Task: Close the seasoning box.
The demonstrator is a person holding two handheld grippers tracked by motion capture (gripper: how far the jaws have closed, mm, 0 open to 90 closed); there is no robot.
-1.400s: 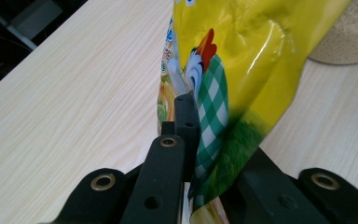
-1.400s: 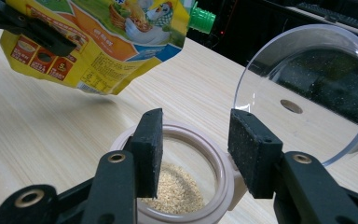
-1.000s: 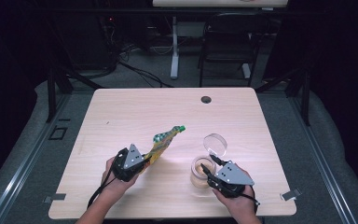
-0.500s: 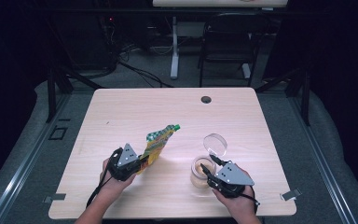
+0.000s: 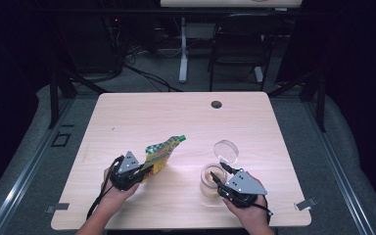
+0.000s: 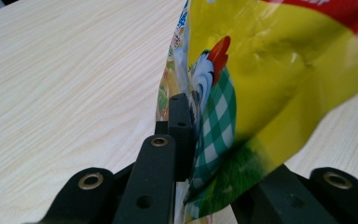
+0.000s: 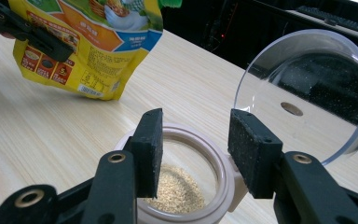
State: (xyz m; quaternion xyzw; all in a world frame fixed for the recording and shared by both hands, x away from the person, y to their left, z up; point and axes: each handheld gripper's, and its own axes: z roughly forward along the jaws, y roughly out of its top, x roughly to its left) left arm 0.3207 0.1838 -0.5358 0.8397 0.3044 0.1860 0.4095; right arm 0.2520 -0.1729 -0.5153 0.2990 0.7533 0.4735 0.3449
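My left gripper (image 5: 146, 170) is shut on the lower end of a yellow and green pouch (image 5: 162, 149), which slants up and to the right above the table. In the left gripper view the pouch (image 6: 270, 70) shows a rooster picture, pinched by the left jaw. A small jar (image 5: 206, 185) holding pale grains (image 7: 177, 189) stands at the front right. Its clear round lid (image 5: 226, 151) is flipped up behind it. My right gripper (image 5: 219, 176) stands open at the jar's right side, jaws apart over the rim (image 7: 186, 133) near the lid (image 7: 307, 88).
The light wooden table (image 5: 176, 117) has a dark cable hole (image 5: 217, 104) near its far edge. Beyond that edge are a chair and desk legs on a dark floor. Both of the person's hands come in over the front edge.
My left gripper and the pouch have drifted slightly left and toward the front edge, the pouch's top dipping a little. The right gripper and jar have stayed put.
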